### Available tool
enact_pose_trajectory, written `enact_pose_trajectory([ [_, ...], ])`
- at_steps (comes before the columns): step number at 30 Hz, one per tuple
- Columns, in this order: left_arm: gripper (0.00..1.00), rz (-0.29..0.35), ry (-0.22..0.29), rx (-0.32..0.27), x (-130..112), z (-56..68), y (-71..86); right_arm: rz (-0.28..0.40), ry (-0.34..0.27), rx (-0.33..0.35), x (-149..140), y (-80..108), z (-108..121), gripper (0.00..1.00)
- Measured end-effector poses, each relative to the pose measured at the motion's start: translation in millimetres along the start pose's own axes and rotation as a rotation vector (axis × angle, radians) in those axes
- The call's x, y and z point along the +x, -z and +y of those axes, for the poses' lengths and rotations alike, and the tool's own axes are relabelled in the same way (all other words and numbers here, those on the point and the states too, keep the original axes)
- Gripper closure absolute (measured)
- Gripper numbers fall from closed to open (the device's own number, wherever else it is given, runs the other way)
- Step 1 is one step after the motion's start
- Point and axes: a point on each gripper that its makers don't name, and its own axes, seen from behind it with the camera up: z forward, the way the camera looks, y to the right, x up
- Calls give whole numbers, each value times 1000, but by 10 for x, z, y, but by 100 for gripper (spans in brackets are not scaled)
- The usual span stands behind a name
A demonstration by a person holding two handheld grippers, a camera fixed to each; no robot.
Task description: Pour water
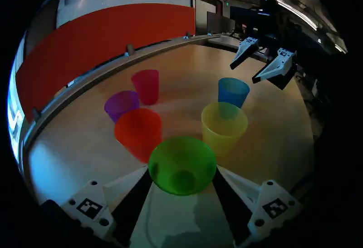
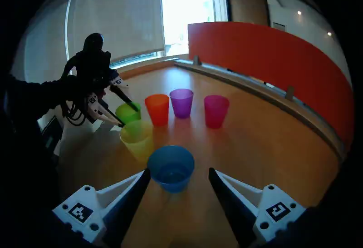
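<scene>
In the left gripper view, your left gripper (image 1: 182,171) stands wide around the green cup (image 1: 182,157), toward the table's (image 1: 281,130) edge by you; I cannot tell if it presses. In the right gripper view, your right gripper (image 2: 179,171) is open, with the blue cup (image 2: 170,161) loose between its fingers.

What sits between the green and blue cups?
A yellow cup, between the green cup and the blue cup, in the left gripper view.

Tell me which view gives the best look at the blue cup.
The right gripper view. The blue cup sits close and whole between the open fingers of the right gripper, with its inside visible. The left gripper view shows the blue cup farther off, its lower part hidden behind the yellow cup.
</scene>
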Motion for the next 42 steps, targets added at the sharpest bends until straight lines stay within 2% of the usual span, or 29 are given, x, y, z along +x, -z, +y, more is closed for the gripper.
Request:
enact_pose_trajectory([
  [17,14,11,20,13,16,-42,115,-29,13,18,-143,-179,-67,1],
  [36,14,32,33,27,27,-57,208,-43,54,24,-182,-542,-138,1],
  [42,14,42,45,25,40,-43,229,-43,61,15,-183,-571,-119,8],
])
